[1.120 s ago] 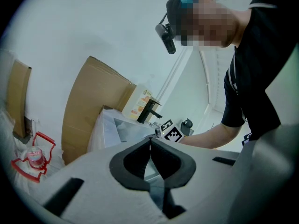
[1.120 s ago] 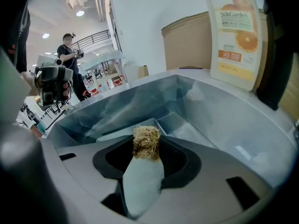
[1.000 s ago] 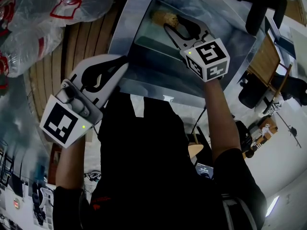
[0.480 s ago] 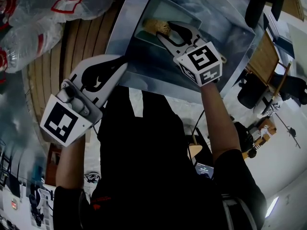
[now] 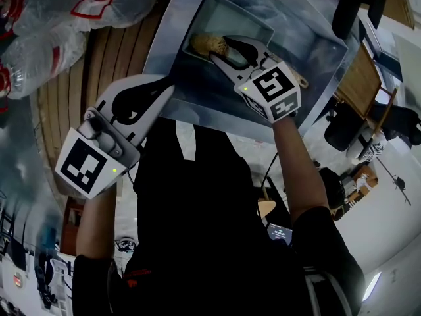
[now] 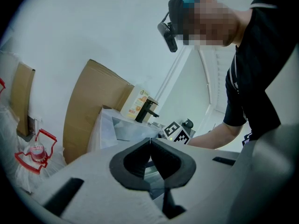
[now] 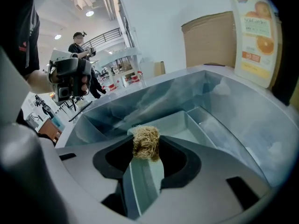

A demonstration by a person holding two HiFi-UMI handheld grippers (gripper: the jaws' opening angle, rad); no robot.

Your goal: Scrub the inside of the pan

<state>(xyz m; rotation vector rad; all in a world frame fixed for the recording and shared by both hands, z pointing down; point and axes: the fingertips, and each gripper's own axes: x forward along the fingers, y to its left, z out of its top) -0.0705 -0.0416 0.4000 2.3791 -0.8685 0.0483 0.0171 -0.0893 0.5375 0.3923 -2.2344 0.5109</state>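
While low at 8 o'clock in head view: left gripper, jaws together, nothing between, tips near sink rim. At 12 o'clock: pan inside sink. Just right: right gripper, jaws clamped on tan scrubber at pan's near rim.

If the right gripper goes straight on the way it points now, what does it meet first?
Probably the inside of the grey rectangular metal pan, touched first by the tan fibrous scrubber it holds; depth is unclear.
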